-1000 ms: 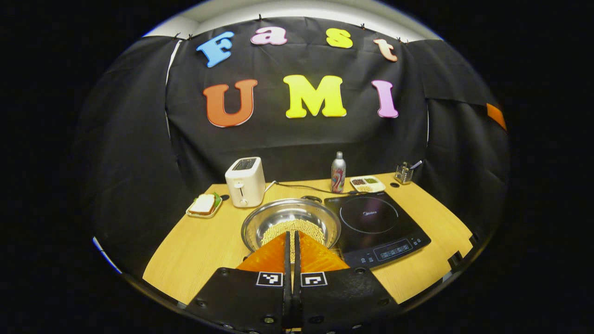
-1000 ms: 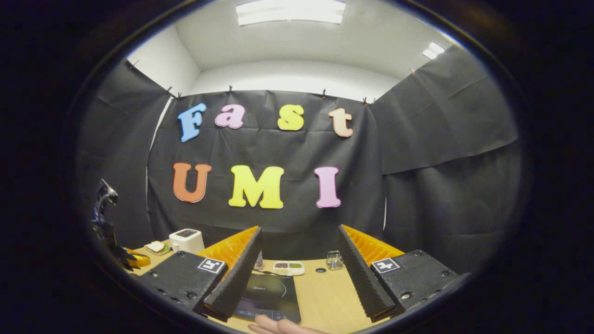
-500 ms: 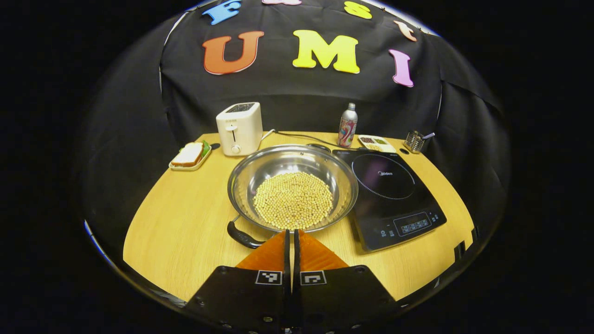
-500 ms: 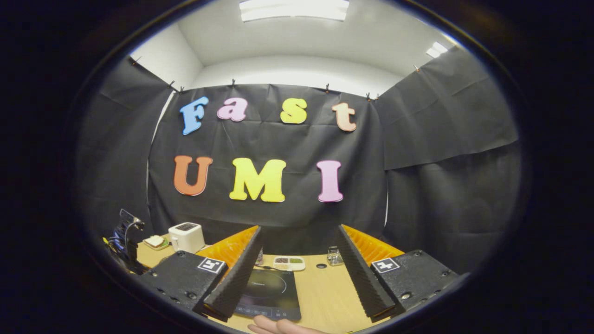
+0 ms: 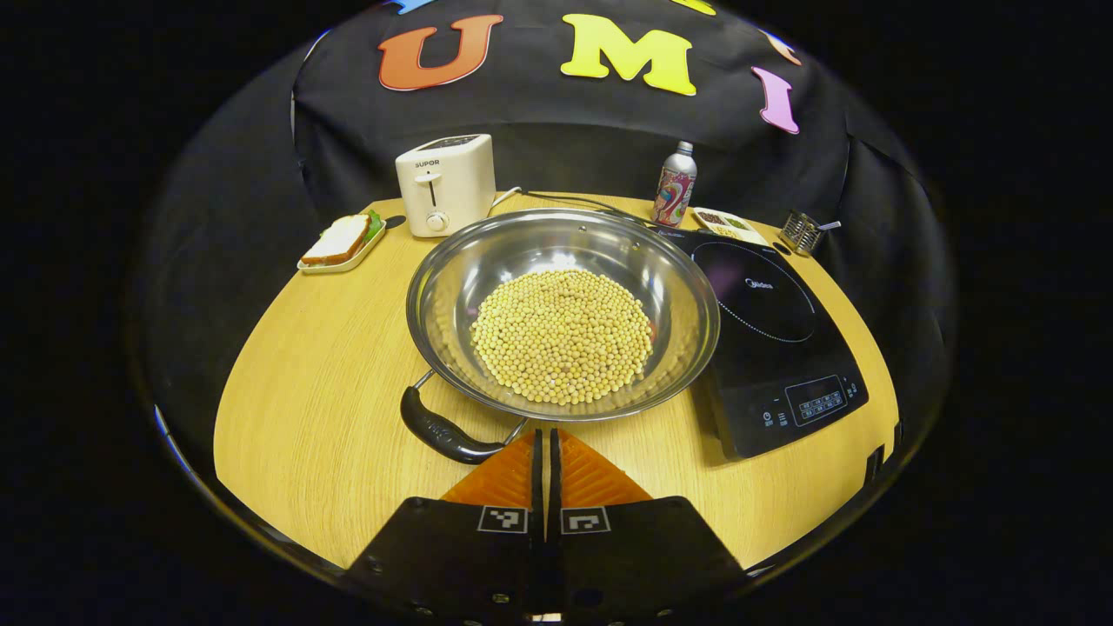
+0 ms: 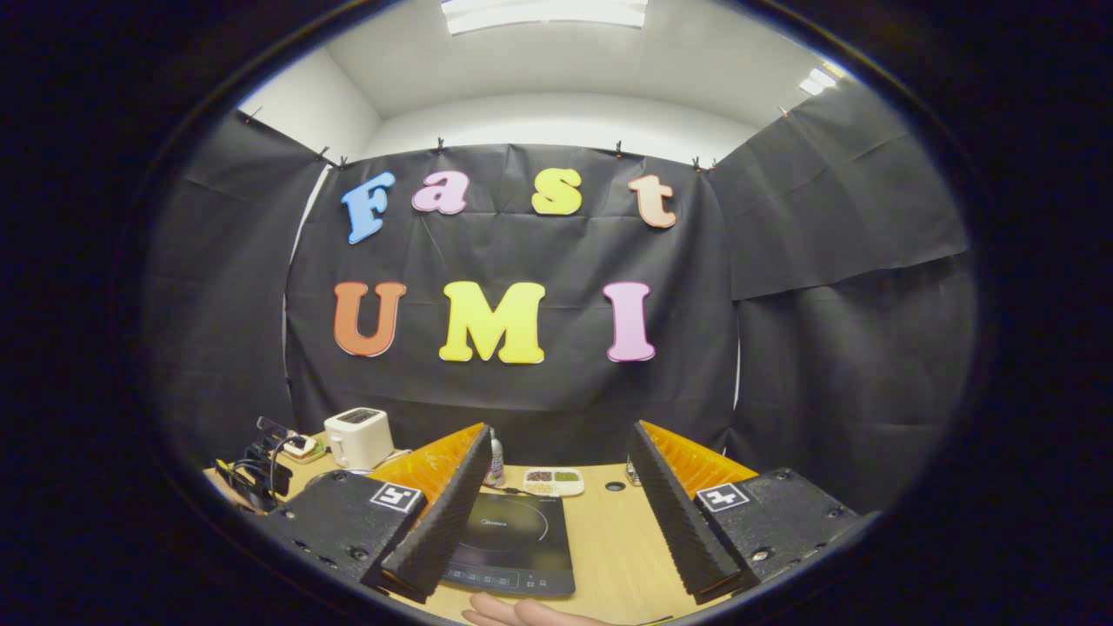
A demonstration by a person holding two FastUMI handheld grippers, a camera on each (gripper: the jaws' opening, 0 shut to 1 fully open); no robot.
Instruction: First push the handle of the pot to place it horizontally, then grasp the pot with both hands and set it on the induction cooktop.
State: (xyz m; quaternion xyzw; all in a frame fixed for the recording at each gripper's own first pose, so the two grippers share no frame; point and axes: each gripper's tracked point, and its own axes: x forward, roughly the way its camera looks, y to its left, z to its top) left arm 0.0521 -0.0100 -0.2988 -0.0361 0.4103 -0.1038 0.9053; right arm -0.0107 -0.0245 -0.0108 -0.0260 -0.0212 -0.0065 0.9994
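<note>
At the middle of the wooden surface (image 5: pixel 322 382), in the left gripper view, sat the steel pot (image 5: pixel 563 313), its floor covered with pale round beans (image 5: pixel 562 335); the induction cooktop (image 5: pixel 776 335) lay just beside it at 3 o'clock, rim and cooktop edge apparently touching or nearly so. The black handle (image 5: pixel 442 429) stuck out from the pot at about 7 o'clock, slanted, so the first step was judged not yet done. The left gripper (image 5: pixel 546 448) hovered low near the pot's 6 o'clock rim, jaws closed together on nothing, tips just right of the handle's end; contact could not be confirmed. To do the push well, judged: keep the jaws closed as a blunt pusher, press on the handle's side near its free end, sweep slowly so the pot turns in place rather than skids and the beans stay put. In the right gripper view, the right gripper (image 6: pixel 556 509) was held level and higher, jaws spread wide and empty, aimed over the cooktop toward the back wall, well apart from the pot. A toaster (image 5: pixel 445 184) stood at 11 o'clock beyond the pot.
</note>
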